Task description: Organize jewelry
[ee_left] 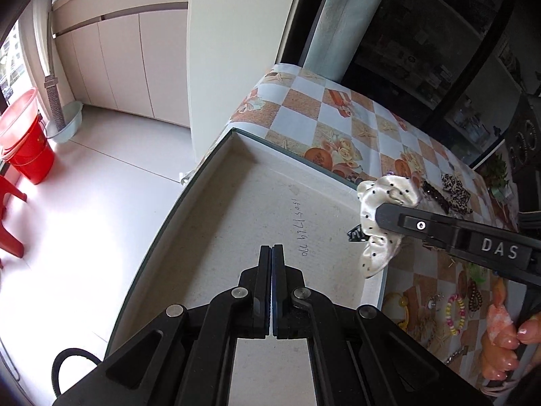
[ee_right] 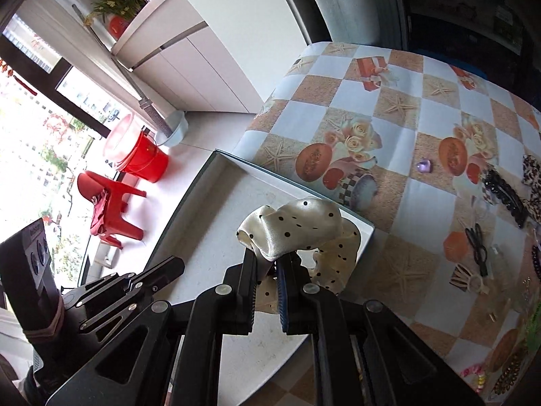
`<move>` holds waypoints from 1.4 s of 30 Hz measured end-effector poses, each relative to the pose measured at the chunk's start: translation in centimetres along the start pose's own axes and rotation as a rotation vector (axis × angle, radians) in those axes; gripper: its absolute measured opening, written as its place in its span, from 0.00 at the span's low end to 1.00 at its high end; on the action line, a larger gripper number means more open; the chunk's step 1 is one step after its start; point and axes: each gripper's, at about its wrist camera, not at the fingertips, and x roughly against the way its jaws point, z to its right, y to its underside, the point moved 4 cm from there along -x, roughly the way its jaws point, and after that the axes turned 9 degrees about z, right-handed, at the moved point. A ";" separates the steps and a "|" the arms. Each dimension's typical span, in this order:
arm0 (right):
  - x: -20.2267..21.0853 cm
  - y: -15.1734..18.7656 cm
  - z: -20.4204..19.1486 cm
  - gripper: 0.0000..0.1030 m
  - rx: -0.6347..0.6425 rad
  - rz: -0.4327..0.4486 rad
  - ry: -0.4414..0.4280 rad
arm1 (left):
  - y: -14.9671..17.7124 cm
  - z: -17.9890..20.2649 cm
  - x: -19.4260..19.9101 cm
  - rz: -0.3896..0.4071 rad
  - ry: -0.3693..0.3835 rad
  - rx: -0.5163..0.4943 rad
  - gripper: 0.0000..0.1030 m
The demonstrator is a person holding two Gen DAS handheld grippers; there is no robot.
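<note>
Right hand-held gripper (ee_right: 267, 260) pinching scrunchie (ee_right: 297, 226), over tray edge (ee_right: 367, 226)

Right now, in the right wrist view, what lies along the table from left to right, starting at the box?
Shallow box → polka-dot scrunchie held by the right gripper → purple heart bead → black hair clip → leopard-print scrunchie.

The left gripper (ee_left: 272, 253) has its jaws pressed together, holding nothing. The right gripper (ee_right: 267, 257) (jaws only slightly apart) pinches a scrunchie (ee_right: 297, 230).
</note>
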 end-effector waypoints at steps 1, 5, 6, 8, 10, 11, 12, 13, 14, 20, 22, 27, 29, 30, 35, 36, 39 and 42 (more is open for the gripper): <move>0.0 0.1 -0.1 0.11 -0.002 0.004 -0.005 | 0.1 0.1 0.2 0.004 0.014 -0.009 0.02; 0.9 1.0 0.5 0.11 -0.016 0.016 0.000 | 0.9 1.4 1.0 -0.003 0.018 -0.058 0.02; 1.6 1.2 0.9 0.11 -0.022 0.024 0.009 | 1.1 1.7 1.2 -0.002 0.002 -0.068 0.02; 3.1 1.8 2.1 0.11 -0.053 0.036 0.028 | 1.5 2.6 1.6 -0.001 -0.012 -0.082 0.02; 4.9 2.7 3.8 0.11 -0.090 0.047 0.058 | 2.1 3.7 1.9 -0.008 -0.019 -0.092 0.02; 6.1 3.3 4.9 0.11 -0.111 0.055 0.084 | 2.4 4.4 2.1 -0.011 -0.018 -0.098 0.02; 7.3 3.9 6.1 0.11 -0.135 0.062 0.108 | 2.8 5.1 2.2 -0.015 -0.010 -0.104 0.02; 8.2 4.3 7.1 0.11 -0.158 0.067 0.126 | 3.1 5.8 2.4 -0.020 0.001 -0.111 0.02; 9.7 5.2 8.5 0.11 -0.193 0.074 0.157 | 3.6 6.7 2.5 -0.029 0.015 -0.120 0.02; 16.7 10.5 14.7 0.11 -0.317 0.089 0.332 | 6.7 12.0 3.0 -0.102 0.104 -0.189 0.02; 18.4 12.2 16.2 0.11 -0.345 0.081 0.382 | 7.8 13.7 3.2 -0.131 0.134 -0.208 0.02; 20.4 16.7 19.9 0.11 -0.423 0.039 0.475 | 10.7 17.1 3.1 -0.201 0.172 -0.253 0.21; 20.4 17.9 20.8 0.13 -0.428 0.022 0.503 | 11.8 17.9 2.7 -0.233 0.161 -0.263 0.97; 20.5 18.4 21.2 0.15 -0.435 0.015 0.512 | 12.1 18.3 2.4 -0.218 0.152 -0.266 1.00; 20.6 20.1 22.7 0.31 -0.479 -0.006 0.523 | 13.7 20.3 0.9 -0.236 0.140 -0.328 1.00; 20.9 20.2 22.8 0.50 -0.488 -0.001 0.520 | 14.0 20.6 0.7 -0.234 0.125 -0.343 1.00; 21.7 20.2 22.8 0.62 -0.486 0.020 0.504 | 15.1 21.2 -0.1 -0.253 0.095 -0.363 1.00; 22.3 20.5 23.3 0.62 -0.497 0.019 0.506 | 16.4 21.5 -1.3 -0.299 0.079 -0.359 1.00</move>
